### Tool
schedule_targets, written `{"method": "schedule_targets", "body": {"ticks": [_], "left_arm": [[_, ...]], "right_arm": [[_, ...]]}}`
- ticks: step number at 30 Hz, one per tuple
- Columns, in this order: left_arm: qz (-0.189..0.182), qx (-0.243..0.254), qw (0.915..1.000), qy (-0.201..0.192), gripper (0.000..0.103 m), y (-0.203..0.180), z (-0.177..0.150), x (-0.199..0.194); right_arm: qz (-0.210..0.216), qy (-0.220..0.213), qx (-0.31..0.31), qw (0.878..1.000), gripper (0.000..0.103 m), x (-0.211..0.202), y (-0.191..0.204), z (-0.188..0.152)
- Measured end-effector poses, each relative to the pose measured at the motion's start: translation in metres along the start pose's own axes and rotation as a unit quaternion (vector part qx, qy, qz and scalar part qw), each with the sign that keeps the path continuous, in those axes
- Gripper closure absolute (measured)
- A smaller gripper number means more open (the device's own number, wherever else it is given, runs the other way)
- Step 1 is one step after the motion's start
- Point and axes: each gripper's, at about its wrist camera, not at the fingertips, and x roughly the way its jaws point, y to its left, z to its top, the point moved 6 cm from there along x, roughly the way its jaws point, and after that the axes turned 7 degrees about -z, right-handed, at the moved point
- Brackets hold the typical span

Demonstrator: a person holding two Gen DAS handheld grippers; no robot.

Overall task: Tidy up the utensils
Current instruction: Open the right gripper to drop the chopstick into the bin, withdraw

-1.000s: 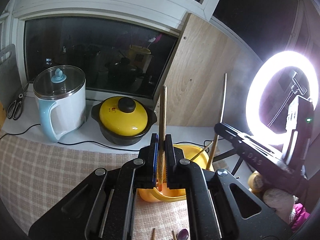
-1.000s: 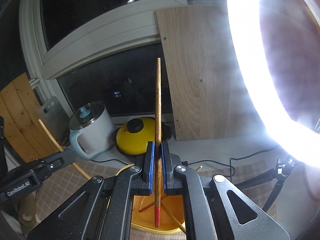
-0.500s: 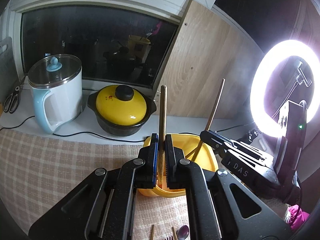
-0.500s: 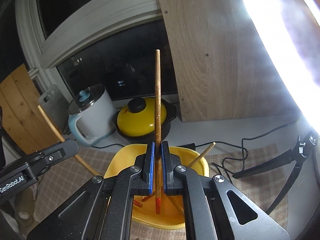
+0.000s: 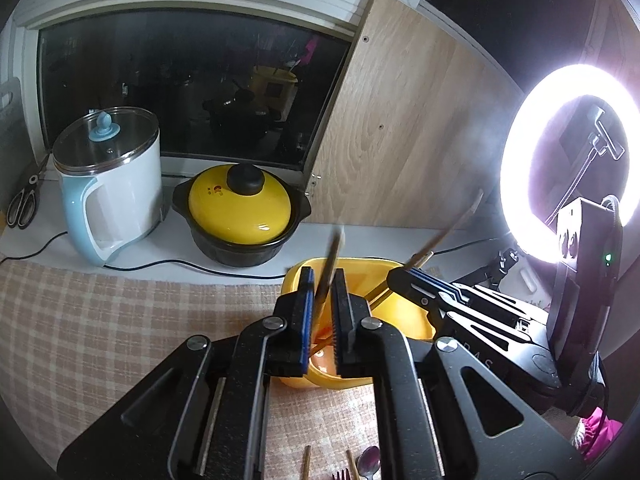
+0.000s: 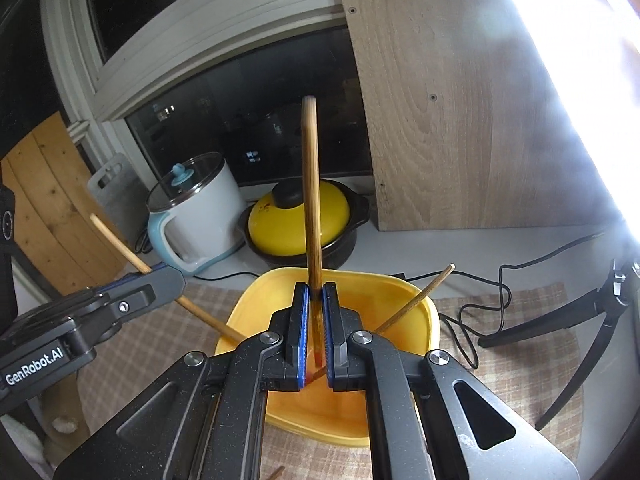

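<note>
Background items only. White electric kettle [image 5: 110, 184] with pale blue handle and glass lid stands on the white ledge [image 5: 168, 248] under the dark window [image 5: 180, 84]. Just beside it, to its right: black casserole pot with yellow lid [image 5: 240, 212] and black knob. Scissors [image 5: 24, 200] lie at the ledge's far left. A black cable [image 5: 160, 270] runs along the ledge's front edge. Light wooden panel [image 5: 400, 140] leans upright against the wall, right of the window. Lit ring light [image 5: 516, 152] at far right, very bright. Checked tablecloth [image 5: 100, 328] covers the table. Black tripod legs [image 6: 560, 320] stand on the cloth in the right wrist view, a looped cable near them.
</note>
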Motion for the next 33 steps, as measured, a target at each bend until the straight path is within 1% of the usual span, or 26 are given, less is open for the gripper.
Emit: {"method": "schedule_targets", "body": {"ticks": [1, 2, 3, 4, 15, 22, 23, 26, 30, 32, 33], "left_arm": [[0.0, 0.0, 1.0, -0.002, 0.085, 0.0, 0.0, -0.003], [0.0, -0.001, 1.0, -0.005, 0.078, 0.0, 0.001, -0.005], [0.0, -0.001, 1.0, -0.008, 0.078, 0.0, 0.001, -0.008], [0.002, 0.001, 0.9999, -0.01, 0.078, 0.0, 0.001, -0.01], [0.01, -0.007, 0.9994, -0.031, 0.078, 0.003, -0.004, -0.045], [0.017, -0.008, 0.9991, -0.039, 0.078, 0.007, -0.019, -0.064], [0.019, -0.01, 0.999, -0.04, 0.077, 0.008, -0.022, -0.067], [0.028, -0.01, 0.9988, -0.039, 0.069, 0.01, -0.032, -0.075], [0.035, -0.01, 0.9987, -0.034, 0.068, 0.011, -0.046, -0.085], [0.039, -0.015, 0.9987, -0.03, 0.068, 0.014, -0.055, -0.089], [0.04, -0.018, 0.9987, -0.027, 0.068, 0.015, -0.06, -0.09]], "right_arm": [[-0.001, -0.001, 0.0, 1.0, 0.084, -0.002, -0.001, 0.0], [-0.002, -0.002, 0.002, 1.0, 0.075, -0.004, -0.002, 0.0], [-0.001, -0.005, 0.006, 1.0, 0.064, -0.007, -0.004, -0.001], [-0.002, -0.01, 0.009, 1.0, 0.063, -0.01, -0.005, -0.001], [0.003, -0.023, 0.024, 0.999, 0.063, -0.036, -0.014, -0.007], [0.01, -0.035, 0.04, 0.999, 0.063, -0.06, -0.025, -0.014], [0.011, -0.039, 0.043, 0.998, 0.063, -0.066, -0.028, -0.015], [0.012, -0.049, 0.043, 0.998, 0.063, -0.08, -0.033, -0.019], [0.012, -0.056, 0.042, 0.997, 0.062, -0.097, -0.041, -0.027], [0.013, -0.055, 0.043, 0.997, 0.06, -0.103, -0.047, -0.034], [0.013, -0.052, 0.042, 0.998, 0.055, -0.104, -0.049, -0.038]]}}
